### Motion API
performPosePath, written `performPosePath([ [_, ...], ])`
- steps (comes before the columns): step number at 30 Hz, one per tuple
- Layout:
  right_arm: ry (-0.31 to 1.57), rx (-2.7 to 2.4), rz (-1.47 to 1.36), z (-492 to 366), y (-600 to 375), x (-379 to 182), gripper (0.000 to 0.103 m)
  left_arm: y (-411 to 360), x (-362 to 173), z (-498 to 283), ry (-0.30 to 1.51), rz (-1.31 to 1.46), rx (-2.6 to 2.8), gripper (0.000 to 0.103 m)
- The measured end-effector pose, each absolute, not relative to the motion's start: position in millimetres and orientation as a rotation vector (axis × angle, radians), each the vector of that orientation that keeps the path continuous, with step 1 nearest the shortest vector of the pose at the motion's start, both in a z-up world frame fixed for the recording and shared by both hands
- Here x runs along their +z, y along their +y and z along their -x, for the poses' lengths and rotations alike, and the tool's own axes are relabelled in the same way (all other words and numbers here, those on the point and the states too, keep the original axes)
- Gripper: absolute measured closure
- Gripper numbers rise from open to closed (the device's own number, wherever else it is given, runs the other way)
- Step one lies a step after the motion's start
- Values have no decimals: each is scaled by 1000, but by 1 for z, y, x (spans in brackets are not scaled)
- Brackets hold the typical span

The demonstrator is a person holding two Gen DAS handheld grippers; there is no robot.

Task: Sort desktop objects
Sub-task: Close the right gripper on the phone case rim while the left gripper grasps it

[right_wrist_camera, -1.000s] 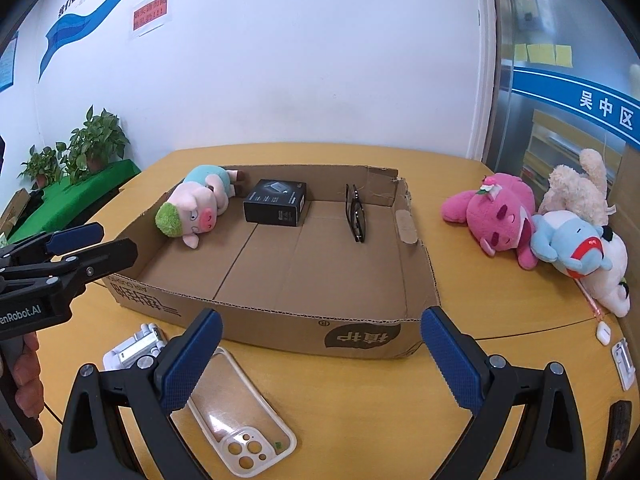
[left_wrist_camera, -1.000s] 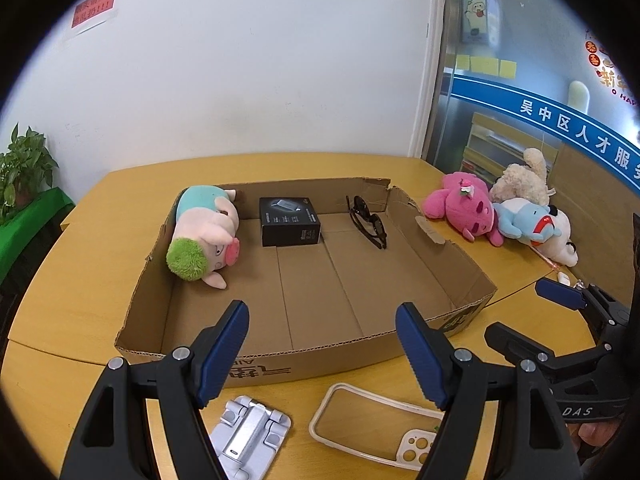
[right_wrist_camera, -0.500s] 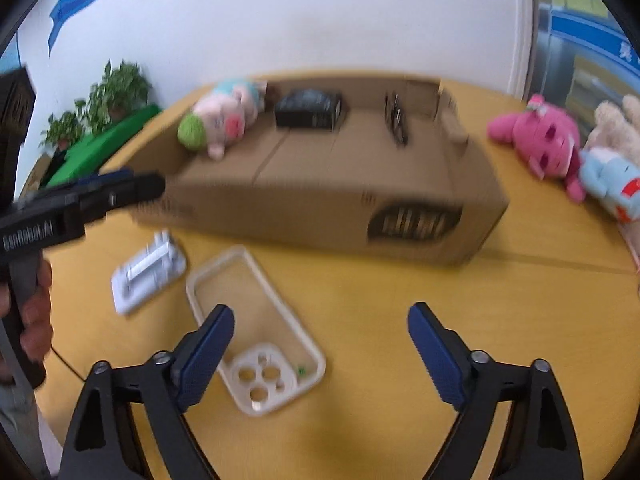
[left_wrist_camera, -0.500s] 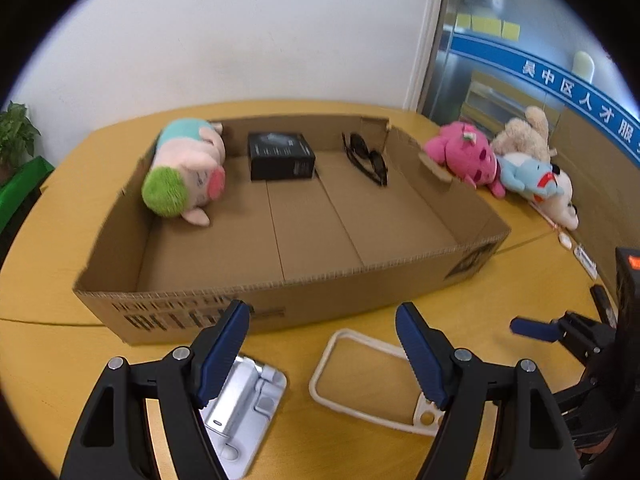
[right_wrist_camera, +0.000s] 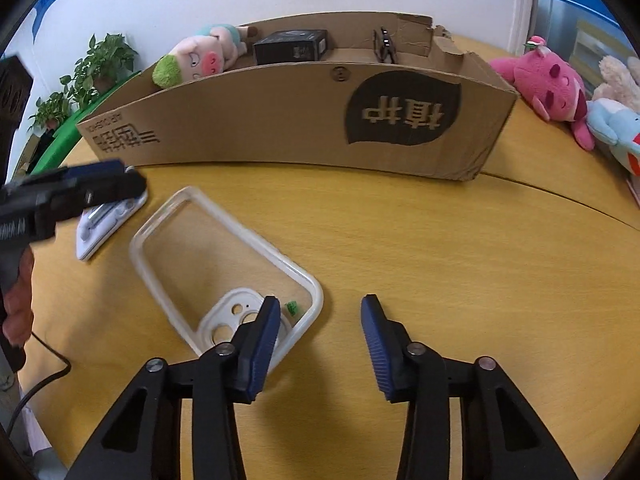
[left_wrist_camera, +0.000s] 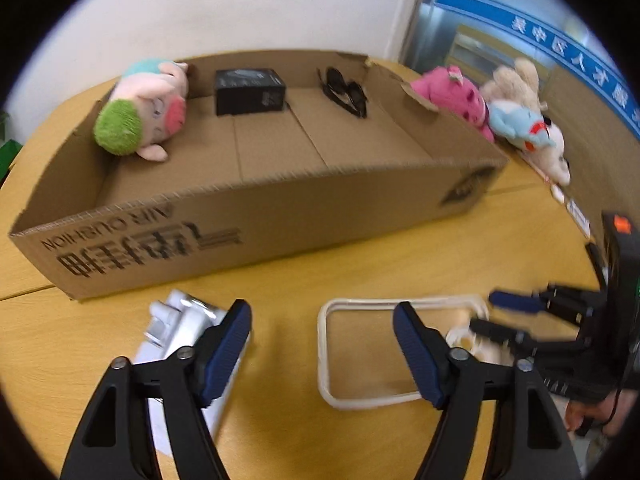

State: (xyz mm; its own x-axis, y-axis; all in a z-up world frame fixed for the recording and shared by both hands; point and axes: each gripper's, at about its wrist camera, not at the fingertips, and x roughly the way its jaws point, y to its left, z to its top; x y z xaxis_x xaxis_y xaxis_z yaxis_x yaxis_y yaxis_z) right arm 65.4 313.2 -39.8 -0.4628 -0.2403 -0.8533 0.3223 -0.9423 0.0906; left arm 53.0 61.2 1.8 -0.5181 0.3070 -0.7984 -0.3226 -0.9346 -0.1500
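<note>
Both grippers have dropped low over the table's (right_wrist_camera: 440, 248) near edge: left gripper (left_wrist_camera: 322, 344) spread above the phone stand (left_wrist_camera: 180, 332), right gripper (right_wrist_camera: 320, 332) spread, narrower, at the clear phone case's (right_wrist_camera: 224, 264) camera end.

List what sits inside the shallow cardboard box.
Inside the shallow brown cardboard box: a pink pig plush with green hair, a small black carton and black sunglasses, along the far wall. Its near wall hides the nearest strip of floor.
</note>
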Motion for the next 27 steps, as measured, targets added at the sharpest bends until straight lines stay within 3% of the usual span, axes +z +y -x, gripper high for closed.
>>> performPosePath([
  [2,122,-2438,-1396,-64,318,-39,68,66,-5,-55,30,1324,2439,40],
  [4,133,-2441,-1394,-61,321,-40,71,67,-15,-56,14,1400,2428,59],
  [5,126,-2438,-1398,-59,323,-40,74,67,-19,-57,-9,1429,2411,61],
  [10,97,-2443,-1410,-60,330,-41,80,63,-26,-73,-92,1499,2367,62],
  [16,83,-2423,-1403,-71,328,-42,80,70,-24,-95,-48,1542,2383,60],
  [20,76,-2414,-1401,-73,326,-40,86,72,-25,-96,-41,1534,2413,61],
  [24,60,-2405,-1387,-77,324,-40,88,80,-25,-96,-6,1515,2412,92],
  [27,42,-2413,-1383,-80,325,-40,92,82,-24,-96,24,1502,2426,93],
])
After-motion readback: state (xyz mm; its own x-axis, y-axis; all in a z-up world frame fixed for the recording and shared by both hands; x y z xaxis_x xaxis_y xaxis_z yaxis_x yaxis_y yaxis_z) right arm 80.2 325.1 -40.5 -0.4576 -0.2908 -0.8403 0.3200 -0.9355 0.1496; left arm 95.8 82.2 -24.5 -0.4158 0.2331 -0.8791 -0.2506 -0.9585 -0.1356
